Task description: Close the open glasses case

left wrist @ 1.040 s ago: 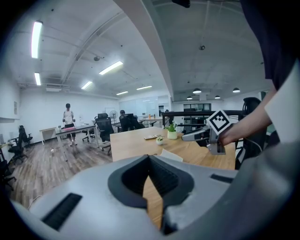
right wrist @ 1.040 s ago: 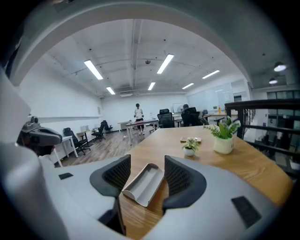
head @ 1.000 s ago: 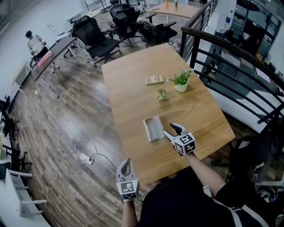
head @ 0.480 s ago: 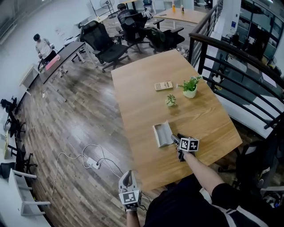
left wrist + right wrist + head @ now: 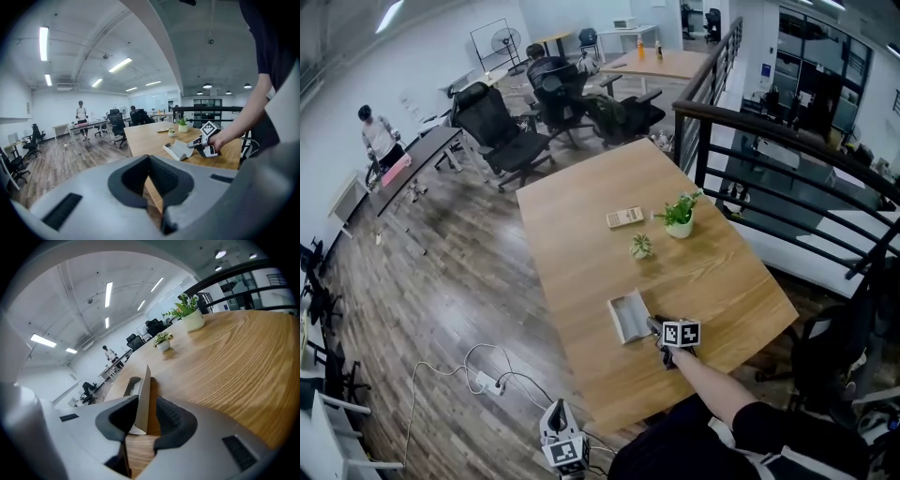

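The open grey glasses case (image 5: 628, 317) lies on the wooden table (image 5: 581, 225), near its front edge. My right gripper (image 5: 652, 325) is low at the case's near right side. Its jaws are closing, and the case's upright lid edge (image 5: 144, 394) stands between them; a gap still shows beside the right-hand pad. The left gripper view shows the case (image 5: 177, 150) with the right gripper (image 5: 193, 145) against it. My left gripper (image 5: 558, 410) hangs off the table, below its front corner and over the floor. It is shut on nothing.
On the table beyond the case stand a small potted plant (image 5: 641, 246), a larger one (image 5: 679, 216) and a flat wooden block (image 5: 624, 217). A black railing (image 5: 750, 141) runs along the right. Office chairs (image 5: 502, 131) stand behind; a power strip with cable (image 5: 487, 380) lies on the floor.
My right gripper has dropped and rolled down to the case's near right edge, and its jaws have narrowed around the lid. The left gripper has slid lower in the head view.
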Demonstrator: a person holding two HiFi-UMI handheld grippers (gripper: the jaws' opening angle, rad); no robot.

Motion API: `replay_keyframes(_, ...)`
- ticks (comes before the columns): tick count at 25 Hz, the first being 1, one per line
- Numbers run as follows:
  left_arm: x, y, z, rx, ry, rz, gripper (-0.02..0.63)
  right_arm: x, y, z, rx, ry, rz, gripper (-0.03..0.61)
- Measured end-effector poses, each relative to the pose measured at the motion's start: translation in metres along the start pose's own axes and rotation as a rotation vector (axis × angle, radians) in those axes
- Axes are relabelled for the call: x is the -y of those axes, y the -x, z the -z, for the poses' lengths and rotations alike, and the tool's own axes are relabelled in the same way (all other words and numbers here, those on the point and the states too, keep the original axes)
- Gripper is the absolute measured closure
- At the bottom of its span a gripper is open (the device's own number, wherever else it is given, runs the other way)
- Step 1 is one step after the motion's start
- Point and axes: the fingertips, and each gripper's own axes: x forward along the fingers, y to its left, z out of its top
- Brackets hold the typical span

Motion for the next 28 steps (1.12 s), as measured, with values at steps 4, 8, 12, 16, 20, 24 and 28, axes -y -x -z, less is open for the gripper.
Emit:
replay_keyframes(4, 0.003, -0.001, -0.001, 0.000, 0.005, 0.006, 0.615, 0.001, 0.000, -0.001, -0.014, 0.028, 0.012, 0.516)
replay_keyframes(8, 0.003, -0.005, -0.001, 0.008, -0.001, 0.016, 0.615, 0.002, 0.001, -0.003, -0.038, 0.105, 0.037, 0.552)
replay_keyframes(12, 0.003, -0.005, -0.001, 0.009, 0.002, 0.015, 0.615, -0.005, 0.000, -0.003, -0.115, 0.389, 0.093, 0.552)
replay_keyframes(16, 0.005, -0.007, 0.001, 0.014, 0.007, 0.018, 0.614, -0.024, -0.001, -0.005, -0.217, 0.838, 0.142, 0.554)
replay_keyframes(20, 0.007, -0.006, 0.004, 0.004, 0.033, 0.022, 0.614, -0.039, -0.004, 0.002, -0.295, 1.365, 0.224, 0.552)
replay_keyframes(24, 0.003, -0.004, 0.003, 0.014, 0.002, 0.020, 0.615, -0.048, 0.001, 0.016, -0.325, 1.825, 0.316, 0.541)
replay_keyframes(28, 0.000, -0.004, 0.004, 0.000, -0.012, 0.017, 0.615, -0.059, 0.004, 0.035, -0.346, 1.980, 0.317, 0.523)
